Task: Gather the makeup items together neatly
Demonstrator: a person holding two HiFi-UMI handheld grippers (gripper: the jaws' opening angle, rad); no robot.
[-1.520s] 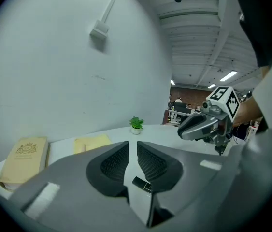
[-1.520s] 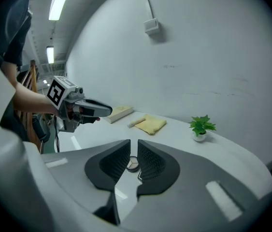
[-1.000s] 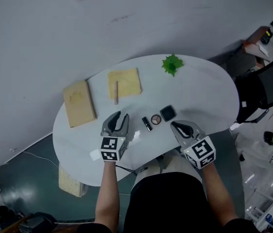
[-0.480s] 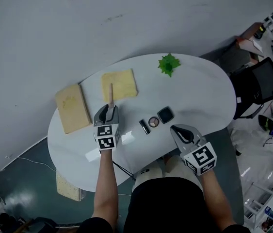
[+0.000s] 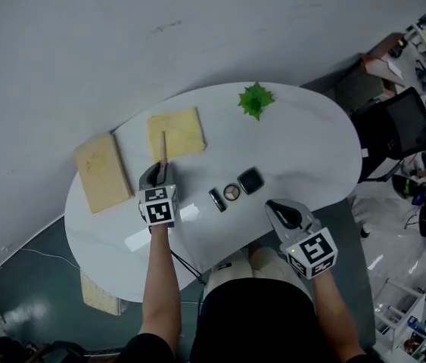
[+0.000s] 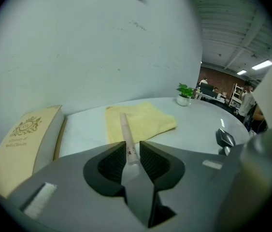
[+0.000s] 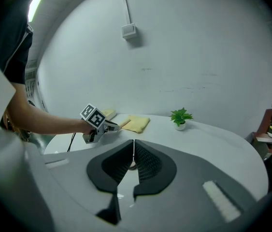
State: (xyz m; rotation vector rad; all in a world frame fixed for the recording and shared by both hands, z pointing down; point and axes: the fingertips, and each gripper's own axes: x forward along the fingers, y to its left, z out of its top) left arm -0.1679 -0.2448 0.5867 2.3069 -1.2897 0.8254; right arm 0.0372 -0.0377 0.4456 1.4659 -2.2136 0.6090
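Tan book (image 5: 95,172): lies flat at the left end of the desk (image 5: 303,146). In the left gripper view its lower part is cut off from sight.
Makeup pencil (image 5: 163,146): a slim pale stick. Its far half rests on the yellow cloth (image 5: 181,129) and its near end reaches out over bare desk. In the head view that end is hidden under the jaws around it.
Left gripper (image 5: 160,169): jaws closing on the pencil's near end. Its own view shows the stick filling the narrow gap, with both pads against its sides.
Black tube (image 5: 216,200), round compact (image 5: 231,192), square dark case (image 5: 250,180): these sit in a tight slanting row at mid-desk, well apart from the pencil. They are too small for any detail to be made out.
Potted plant (image 5: 255,99): stands alone at the far edge.
Right gripper (image 5: 272,203): jaws pressed together on nothing, at the near edge to the right of the row. Whether it touches the desk cannot be told.
Person: only bare forearms and a dark top show, and the torso hides the desk's near rim.
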